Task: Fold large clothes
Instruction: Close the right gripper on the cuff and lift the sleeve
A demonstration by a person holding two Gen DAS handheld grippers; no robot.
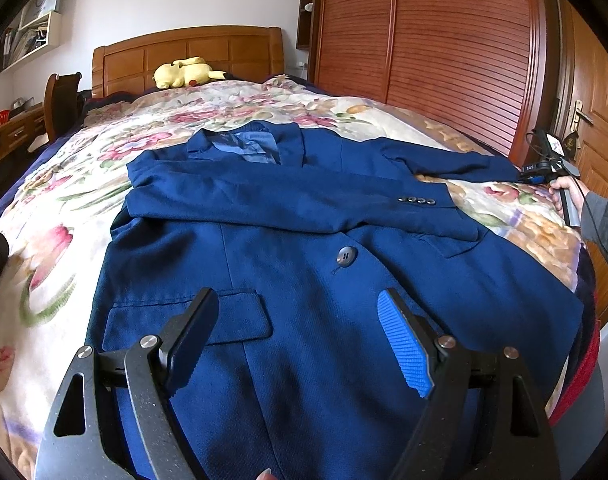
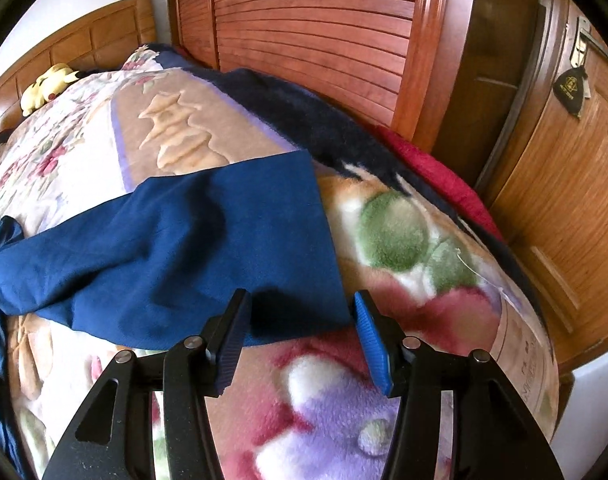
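Matt cloth, fleecy pile, polished wood

The blue jacket (image 1: 304,240) is matt woven cloth with glossy dark buttons (image 1: 346,257); the floral blanket (image 2: 344,392) is fuzzy fleece; the louvred wardrobe (image 1: 444,40) is glossy reddish wood; the right gripper (image 2: 299,316) has ribbed blue pads (image 2: 372,344).

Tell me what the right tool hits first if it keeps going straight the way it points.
Probably the cuff end of the blue jacket sleeve: it lies flat on the floral blanket directly ahead of the open right tool, the cuff corner already between its fingers. Height above the fabric is unclear.
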